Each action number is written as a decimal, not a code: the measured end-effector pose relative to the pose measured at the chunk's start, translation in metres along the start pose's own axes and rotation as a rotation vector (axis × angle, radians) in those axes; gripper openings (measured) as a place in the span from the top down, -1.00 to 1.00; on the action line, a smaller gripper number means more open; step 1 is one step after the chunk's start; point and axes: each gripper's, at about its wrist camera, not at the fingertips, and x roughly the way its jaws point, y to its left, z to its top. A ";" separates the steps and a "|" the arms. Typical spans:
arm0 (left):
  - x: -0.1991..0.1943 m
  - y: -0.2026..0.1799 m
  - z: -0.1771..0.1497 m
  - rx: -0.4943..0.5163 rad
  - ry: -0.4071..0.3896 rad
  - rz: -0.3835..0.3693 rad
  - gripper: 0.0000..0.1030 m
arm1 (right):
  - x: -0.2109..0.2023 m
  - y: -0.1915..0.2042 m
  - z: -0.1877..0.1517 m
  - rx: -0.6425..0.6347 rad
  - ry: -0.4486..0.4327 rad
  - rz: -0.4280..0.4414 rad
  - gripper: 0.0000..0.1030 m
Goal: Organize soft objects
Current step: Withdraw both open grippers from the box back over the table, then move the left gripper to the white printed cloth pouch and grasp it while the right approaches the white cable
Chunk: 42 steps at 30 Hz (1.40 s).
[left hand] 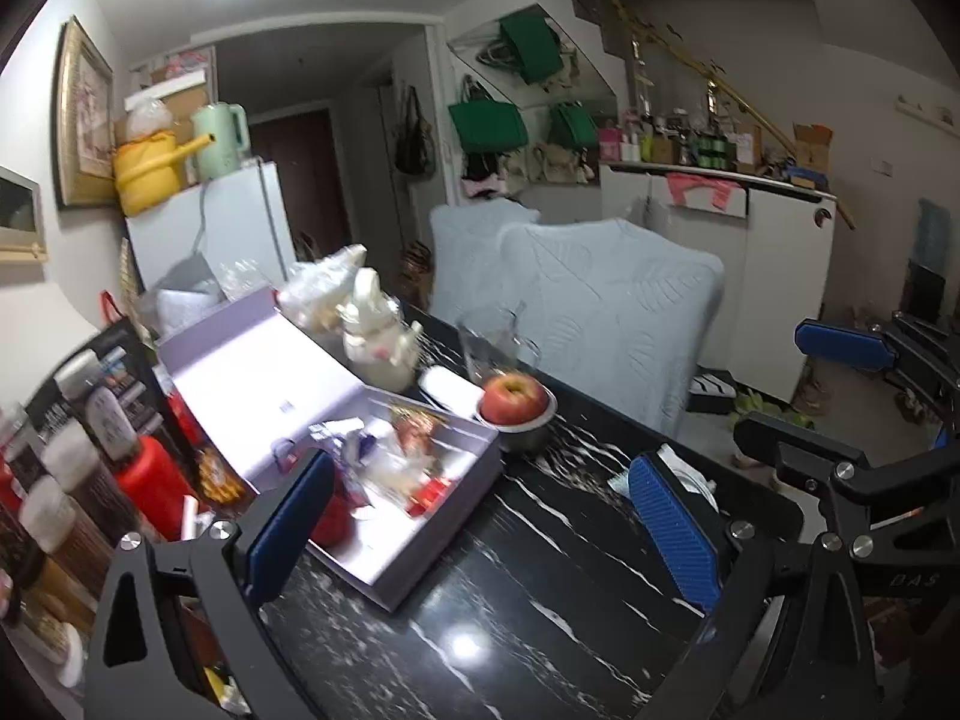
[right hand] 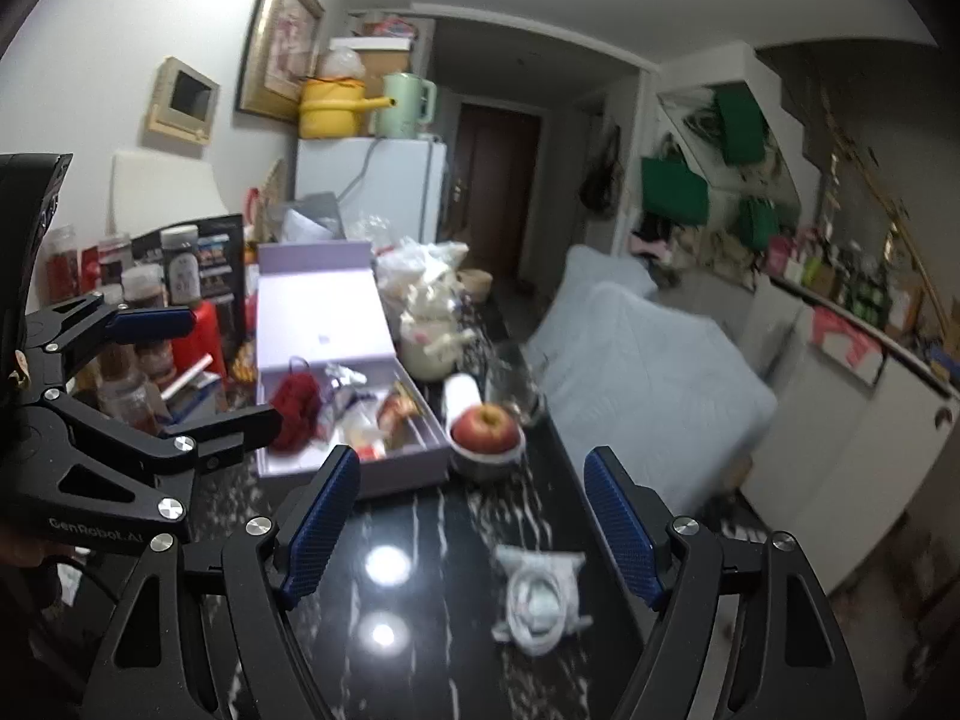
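Note:
An open lilac box point(left hand: 414, 546) point(right hand: 384, 474) sits on the black marble table point(left hand: 540, 600) point(right hand: 420, 630). It holds a dark red knitted item point(right hand: 295, 413) point(left hand: 330, 519) and several small packets. A small white plastic bag with a coiled cable point(right hand: 540, 597) lies on the table between my right gripper's fingers; it peeks out behind the left gripper's right finger in the left wrist view point(left hand: 684, 471). My left gripper point(left hand: 480, 525) is open and empty over the box's near corner; it also shows in the right wrist view point(right hand: 213, 369). My right gripper point(right hand: 474, 519) is open and empty; it also shows in the left wrist view point(left hand: 798, 381).
A red apple in a metal bowl point(left hand: 516, 405) point(right hand: 486, 435) stands by the box, with a glass jug point(left hand: 498, 348) and a cream jar point(left hand: 381, 348) behind. Bottles and a red container point(left hand: 150, 480) crowd the left edge. Two covered chairs point(left hand: 612, 312) stand at the table's right.

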 end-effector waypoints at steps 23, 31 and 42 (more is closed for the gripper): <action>0.086 -0.041 -0.084 -0.060 0.266 -0.158 -0.94 | 0.061 -0.044 -0.112 0.151 0.211 -0.115 -0.51; 0.117 -0.038 -0.096 -0.090 0.327 -0.169 -0.94 | 0.110 -0.044 -0.128 0.155 0.273 -0.100 -0.51; 0.146 -0.034 -0.097 -0.091 0.364 -0.157 -0.94 | 0.148 -0.056 -0.138 0.189 0.351 -0.131 -0.22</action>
